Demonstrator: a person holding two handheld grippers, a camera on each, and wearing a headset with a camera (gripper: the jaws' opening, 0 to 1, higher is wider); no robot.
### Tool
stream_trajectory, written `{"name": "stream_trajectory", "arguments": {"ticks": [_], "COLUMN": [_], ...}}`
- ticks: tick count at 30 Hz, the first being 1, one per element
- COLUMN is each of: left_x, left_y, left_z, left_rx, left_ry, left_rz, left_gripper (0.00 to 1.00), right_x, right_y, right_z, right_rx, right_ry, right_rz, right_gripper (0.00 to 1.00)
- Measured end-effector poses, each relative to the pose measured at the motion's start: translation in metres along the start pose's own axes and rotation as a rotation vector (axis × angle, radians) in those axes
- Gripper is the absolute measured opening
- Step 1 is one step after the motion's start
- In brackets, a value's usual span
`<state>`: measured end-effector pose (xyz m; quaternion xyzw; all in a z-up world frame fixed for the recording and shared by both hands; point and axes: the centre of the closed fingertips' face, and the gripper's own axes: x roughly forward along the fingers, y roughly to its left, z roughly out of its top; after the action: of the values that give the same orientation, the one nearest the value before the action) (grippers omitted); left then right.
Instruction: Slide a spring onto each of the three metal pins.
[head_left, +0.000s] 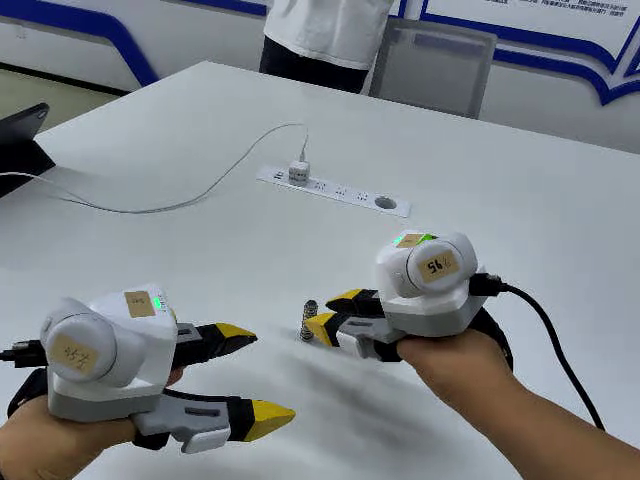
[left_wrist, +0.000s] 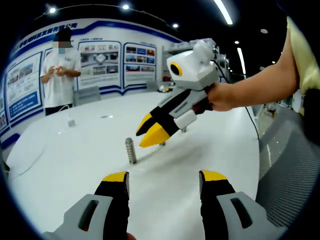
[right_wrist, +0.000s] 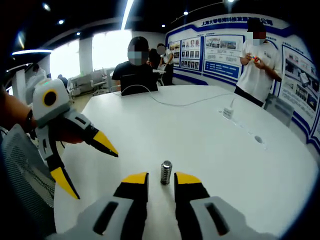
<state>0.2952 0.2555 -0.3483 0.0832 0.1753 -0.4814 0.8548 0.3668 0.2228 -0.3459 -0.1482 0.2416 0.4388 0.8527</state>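
One white table (head_left: 200, 250), wall posters (left_wrist: 100, 62); left gripper (head_left: 270, 375) wide, empty; right gripper (head_left: 330, 312) narrowly parted, seemingly off spring (head_left: 309, 320).

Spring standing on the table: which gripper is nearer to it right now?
Right. The right gripper has its tips just short of the spring, aimed at it. The left gripper is off to one side, open, with bare table between them.
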Motion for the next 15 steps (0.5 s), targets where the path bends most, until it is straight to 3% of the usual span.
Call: {"name": "stream_trajectory", "arguments": {"ticks": [15], "left_x": [0.003], "left_y": [-0.004], "left_z": [0.005], "left_rx": [0.003], "left_ry": [-0.006], "left_rz": [-0.007], "left_gripper": [0.59], "right_x": [-0.028], "right_y": [0.015], "right_z": [-0.016], "right_rx": [0.009], "right_ry": [-0.021], "right_rz": [-0.007], "right_gripper": [0.23]}}
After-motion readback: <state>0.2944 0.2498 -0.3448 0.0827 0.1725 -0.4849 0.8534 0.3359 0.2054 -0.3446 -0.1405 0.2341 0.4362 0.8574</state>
